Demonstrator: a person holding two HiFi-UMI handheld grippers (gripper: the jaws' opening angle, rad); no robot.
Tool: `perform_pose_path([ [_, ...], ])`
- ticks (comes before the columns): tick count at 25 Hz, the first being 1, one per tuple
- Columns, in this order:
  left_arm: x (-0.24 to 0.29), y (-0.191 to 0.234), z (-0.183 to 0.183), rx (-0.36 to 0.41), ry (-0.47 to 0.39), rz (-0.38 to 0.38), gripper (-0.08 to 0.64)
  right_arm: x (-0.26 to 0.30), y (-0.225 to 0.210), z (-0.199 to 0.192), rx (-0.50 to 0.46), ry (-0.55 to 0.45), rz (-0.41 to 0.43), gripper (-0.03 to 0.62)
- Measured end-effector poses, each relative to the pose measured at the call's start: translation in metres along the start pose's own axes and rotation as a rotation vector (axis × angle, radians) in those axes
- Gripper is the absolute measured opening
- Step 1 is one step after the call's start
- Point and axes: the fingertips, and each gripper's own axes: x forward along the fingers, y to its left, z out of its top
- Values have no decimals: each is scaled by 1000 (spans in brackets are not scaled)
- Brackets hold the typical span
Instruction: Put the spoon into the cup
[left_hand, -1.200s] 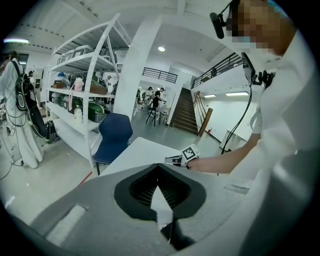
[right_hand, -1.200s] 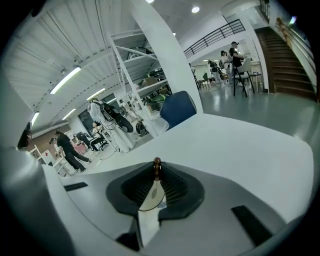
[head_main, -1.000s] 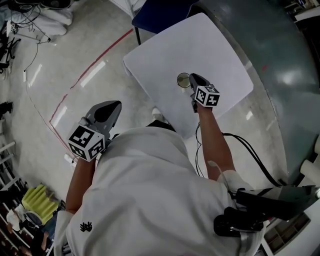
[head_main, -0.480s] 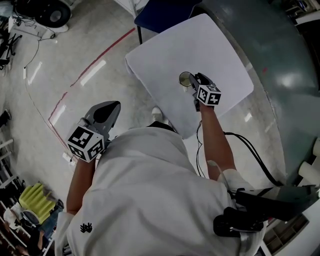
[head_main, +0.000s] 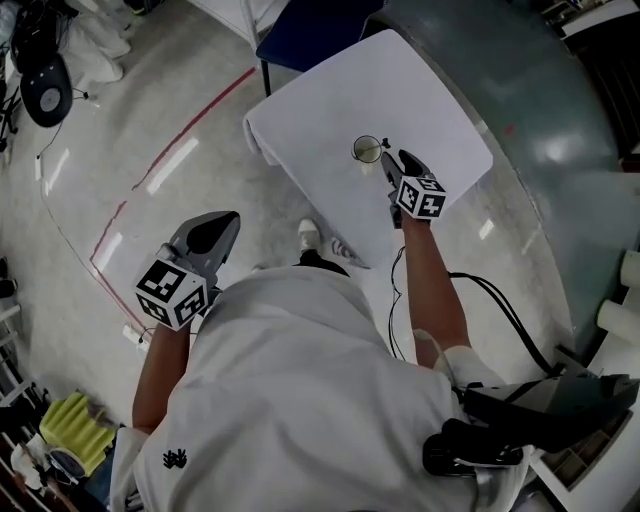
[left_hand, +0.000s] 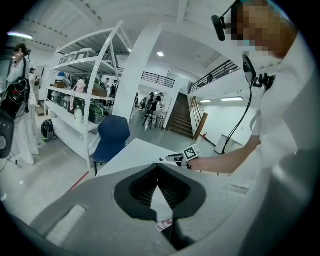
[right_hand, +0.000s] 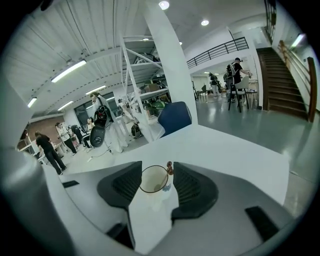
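A small clear cup (head_main: 367, 150) stands upright on the white table (head_main: 320, 90), and the spoon (head_main: 384, 146) leans inside it with its dark handle end over the rim. My right gripper (head_main: 391, 162) sits just beside the cup, on the side nearer to me. In the right gripper view the cup (right_hand: 153, 179) with the spoon (right_hand: 169, 169) stands between the tips of the right gripper (right_hand: 155, 175); its jaws are opening and the pads touch nothing. My left gripper (head_main: 220, 224) hangs off the table over the floor, its tips together and empty (left_hand: 158, 168).
A blue chair (head_main: 310, 25) stands at the table's far edge. White shelving (left_hand: 80, 100) and several people fill the room beyond. A red line (head_main: 150, 170) runs across the floor at the left. Cables (head_main: 500, 310) trail by my right side.
The right gripper's jaws have spread and it has drawn back a little from the cup, leaving the spoon in it. The left gripper stays off the table.
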Motion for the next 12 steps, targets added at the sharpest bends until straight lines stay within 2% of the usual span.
perform_pose_path([
  [8, -54, -11, -31, 21, -33, -54, 8, -58, 56, -5, -29, -56, -36, 198],
  [12, -83, -15, -51, 21, -42, -71, 8, -85, 94, -12, -41, -77, -33, 167],
])
